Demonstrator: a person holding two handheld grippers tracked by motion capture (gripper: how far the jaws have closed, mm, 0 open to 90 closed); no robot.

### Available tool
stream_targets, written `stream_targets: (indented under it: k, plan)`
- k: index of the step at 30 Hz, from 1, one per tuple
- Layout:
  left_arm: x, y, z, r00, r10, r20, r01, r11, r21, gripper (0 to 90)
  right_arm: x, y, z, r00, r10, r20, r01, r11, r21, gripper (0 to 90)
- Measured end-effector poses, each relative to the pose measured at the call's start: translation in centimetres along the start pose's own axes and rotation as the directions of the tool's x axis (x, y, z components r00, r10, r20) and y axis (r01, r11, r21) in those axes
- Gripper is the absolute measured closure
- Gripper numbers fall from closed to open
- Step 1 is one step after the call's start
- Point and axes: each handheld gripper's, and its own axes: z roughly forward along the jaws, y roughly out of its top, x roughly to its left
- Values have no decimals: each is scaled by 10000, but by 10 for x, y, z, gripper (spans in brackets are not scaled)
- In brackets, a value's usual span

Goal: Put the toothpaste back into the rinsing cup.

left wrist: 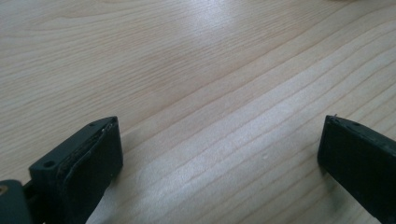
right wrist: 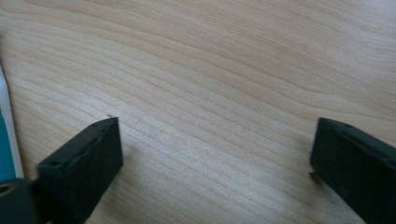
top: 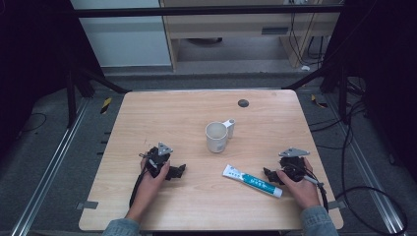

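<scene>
High view first: a white and teal plastic toothpaste tube (top: 252, 180) lies flat on the pale wooden table (top: 196, 128), slanted, its capped end toward the near right and just beside the right gripper (top: 270, 174). A white ceramic mug (top: 217, 136) with its handle turned to the far right stands upright near the table's middle, apart from the tube. The left gripper (top: 178, 171) rests on the table at the near left, well apart from both things. A small dark round disc (top: 243, 103) sits in the far part of the tabletop.

Left gripper view: the two black jaws stand spread wide over bare wood grain (left wrist: 210, 93), with nothing between them.

Right gripper view: the jaws are likewise spread wide and empty over the wood, and a strip of the tube's white and teal side (right wrist: 5, 140) shows at the left edge, beside the left jaw.

Judging by its look, the tube is light, with a soft body that would dent under a hard pinch and a smooth skin that may slip. The firmer part near the cap, or the middle of the body taken across its width, seems the safest place to grip.
</scene>
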Motion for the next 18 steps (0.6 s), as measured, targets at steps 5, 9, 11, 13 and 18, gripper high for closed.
stream_targets:
  k: [5, 9, 11, 13, 18]
  plan:
    - [1, -5, -6, 10000, -24, -56, 24, 10000, 49, 0, 0, 4, -15, 9983, -575, -137, 575, 9983, 22, 125]
    - [1, -8, -8, 9999, -85, -81, 85, 10000, 23, 0, 6, 13, -34, 9932, -1076, -443, 1092, 9934, 353, 141]
    - [1, -8, -8, 9999, -111, -102, 111, 9999, 11, 0, 10, 17, -40, 9899, -1275, -617, 1302, 9905, 431, 139]
    - [1, -7, -7, 9998, -164, -131, 164, 9999, 19, 0, 14, 20, -46, 9867, -1400, -829, 1448, 9879, 550, 151]
    - [2, 1, 0, 9994, -239, -248, 240, 9997, 45, 0, 28, 27, -56, 9756, -1753, -1325, 1878, 9782, 887, 225]
